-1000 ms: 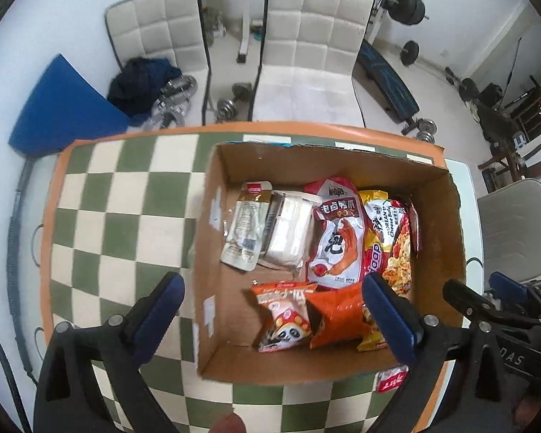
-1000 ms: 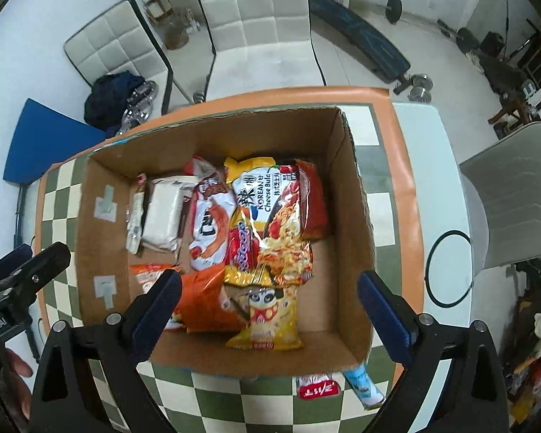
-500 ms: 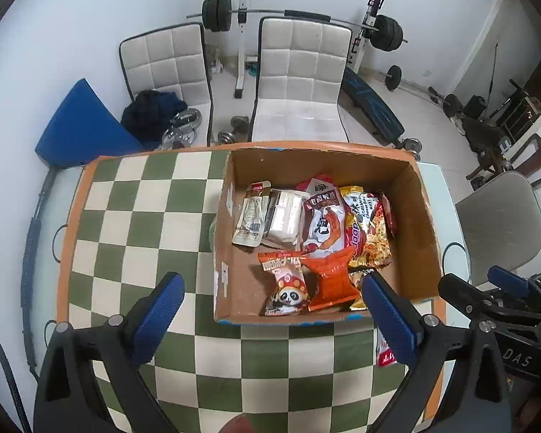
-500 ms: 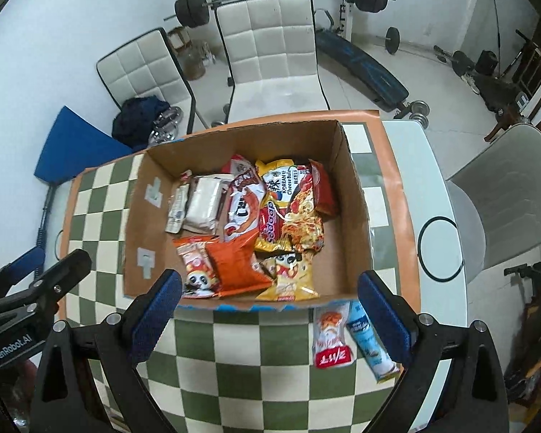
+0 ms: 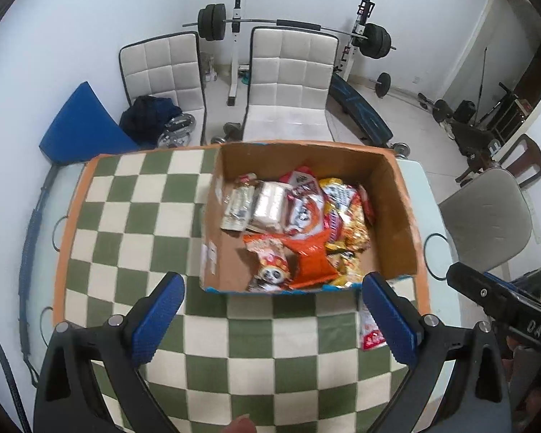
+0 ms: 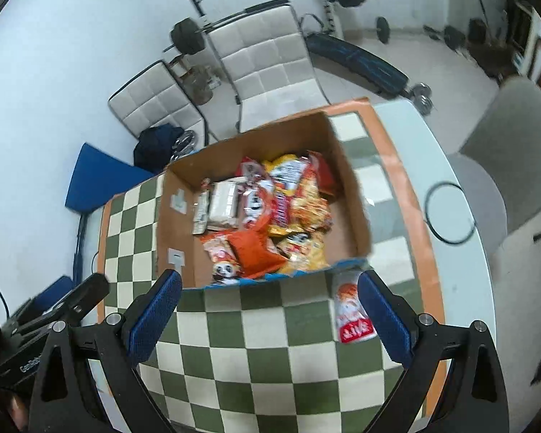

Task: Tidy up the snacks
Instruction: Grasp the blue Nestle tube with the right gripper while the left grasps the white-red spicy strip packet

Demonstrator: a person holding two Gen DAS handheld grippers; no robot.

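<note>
A cardboard box (image 5: 400, 216) (image 6: 173, 231) sits on the green-and-white checked table, holding several snack packets: an orange bag (image 5: 312, 258) (image 6: 254, 250), a panda packet (image 5: 270, 270) (image 6: 225, 270), a white wrapped block (image 5: 270, 205) (image 6: 223, 200) and noodle bags (image 5: 346, 216) (image 6: 306, 198). A red-and-white packet (image 5: 369, 328) (image 6: 350, 315) lies on the table in front of the box's right corner. My left gripper (image 5: 274, 319) is open and empty, hanging above the table before the box. My right gripper (image 6: 268, 319) is open and empty too, its right finger beside the loose packet.
The table (image 5: 126, 223) (image 6: 263, 357) has an orange border. White padded chairs (image 5: 288, 83) (image 6: 267, 65), a barbell rack (image 5: 288, 25), a blue cushion (image 5: 79, 126) and a grey chair (image 5: 487, 216) stand around it. The other gripper's body shows at each view's edge.
Both grippers have pulled back and up from over the box, so the whole box and more table show. The loose red-and-white packet has come into view.
</note>
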